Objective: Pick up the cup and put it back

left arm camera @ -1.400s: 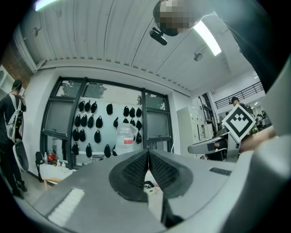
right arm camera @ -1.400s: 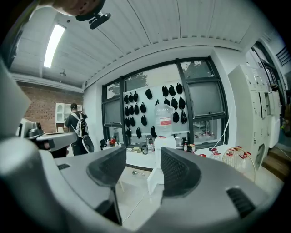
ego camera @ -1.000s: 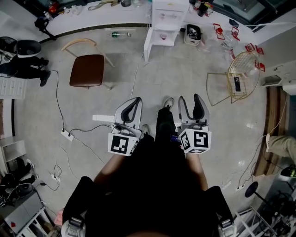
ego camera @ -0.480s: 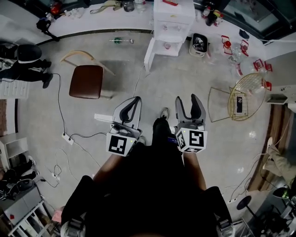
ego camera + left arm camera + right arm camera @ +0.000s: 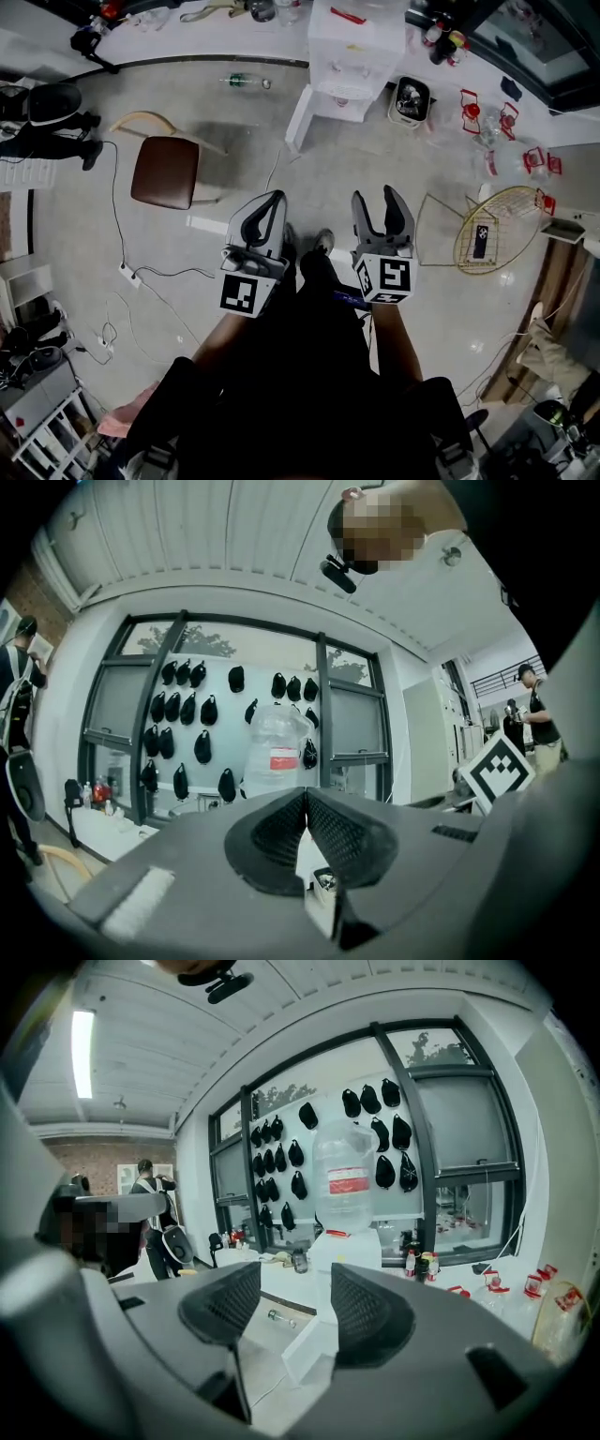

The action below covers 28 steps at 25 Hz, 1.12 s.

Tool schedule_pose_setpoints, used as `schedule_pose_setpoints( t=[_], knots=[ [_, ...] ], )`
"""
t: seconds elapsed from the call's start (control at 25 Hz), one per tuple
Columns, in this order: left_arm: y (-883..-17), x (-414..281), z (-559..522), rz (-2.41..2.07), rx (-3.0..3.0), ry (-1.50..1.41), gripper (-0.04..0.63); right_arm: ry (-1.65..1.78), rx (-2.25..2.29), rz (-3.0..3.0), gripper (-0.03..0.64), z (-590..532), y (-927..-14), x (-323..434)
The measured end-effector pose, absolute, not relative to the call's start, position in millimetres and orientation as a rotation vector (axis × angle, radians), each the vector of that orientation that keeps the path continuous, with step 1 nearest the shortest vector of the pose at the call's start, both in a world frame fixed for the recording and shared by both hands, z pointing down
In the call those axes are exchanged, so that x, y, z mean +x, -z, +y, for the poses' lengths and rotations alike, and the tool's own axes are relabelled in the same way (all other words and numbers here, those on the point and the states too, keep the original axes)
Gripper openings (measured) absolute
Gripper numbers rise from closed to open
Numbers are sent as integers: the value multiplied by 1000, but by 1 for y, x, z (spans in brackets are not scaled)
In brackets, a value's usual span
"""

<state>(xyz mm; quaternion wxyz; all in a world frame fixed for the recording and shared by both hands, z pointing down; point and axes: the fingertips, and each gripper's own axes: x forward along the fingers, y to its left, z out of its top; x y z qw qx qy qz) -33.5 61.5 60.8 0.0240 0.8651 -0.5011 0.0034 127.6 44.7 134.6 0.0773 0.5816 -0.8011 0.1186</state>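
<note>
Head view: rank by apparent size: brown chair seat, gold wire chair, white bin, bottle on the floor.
1. gold wire chair and brown chair seat: look near alike, so not ranked against each other
2. white bin
3. bottle, smallest

We take this for a lab or shared workroom rather than a home. A bare floor (image 5: 375,159) carries a power strip (image 5: 128,274) and a stray chair (image 5: 167,172). A water dispenser (image 5: 347,47) stands by a long cluttered tabletop (image 5: 225,42). Rows of dark items (image 5: 375,1101), perhaps bags, hang at the windows (image 5: 459,1119).
</note>
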Motion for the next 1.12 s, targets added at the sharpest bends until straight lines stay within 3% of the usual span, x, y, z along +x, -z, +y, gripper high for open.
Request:
schedule_pose_setpoints(
  t=[0.6, 1.12],
  knots=[
    [-173, -28, -91, -1495, 2677, -54, 8, -402, 1741, -2319, 225, -105, -267, 130],
    [-371, -6, -193, -1480, 2686, 62, 8, -392, 1733, -2300, 233, -199, -478, 130]
  ],
)
